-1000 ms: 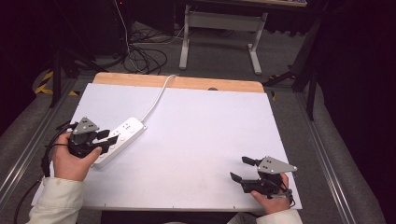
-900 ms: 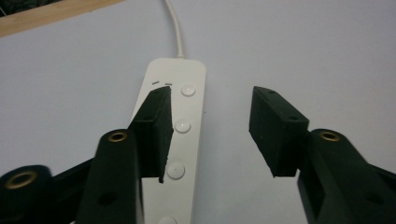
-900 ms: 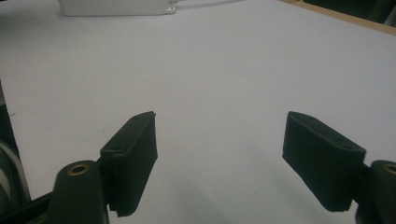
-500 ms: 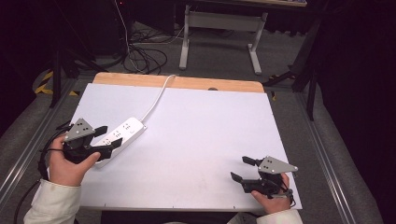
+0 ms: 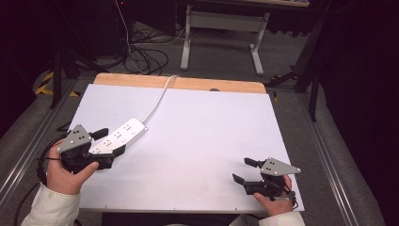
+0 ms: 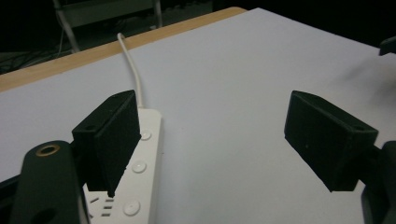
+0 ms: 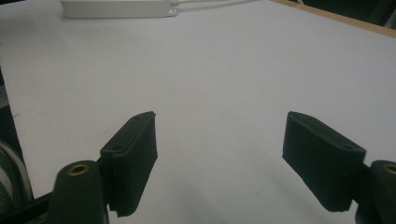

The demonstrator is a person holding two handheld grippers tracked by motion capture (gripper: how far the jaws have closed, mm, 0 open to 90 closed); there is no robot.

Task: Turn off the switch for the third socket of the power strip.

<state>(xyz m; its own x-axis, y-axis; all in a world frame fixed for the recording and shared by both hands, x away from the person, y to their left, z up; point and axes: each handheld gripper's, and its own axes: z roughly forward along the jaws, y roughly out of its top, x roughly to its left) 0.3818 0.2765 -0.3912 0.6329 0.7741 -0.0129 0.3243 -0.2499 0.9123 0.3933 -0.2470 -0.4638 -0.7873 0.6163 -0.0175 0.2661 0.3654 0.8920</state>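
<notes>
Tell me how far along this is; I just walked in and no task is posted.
Little looks done: the power strip lies flat on the table, its cord running off the far edge. In hand: the left gripper sits at the strip's near end, jaws open, one jaw over the strip, nothing gripped. The right gripper rests open near the table's front right corner. Any grasp or move of the strip is left.
</notes>
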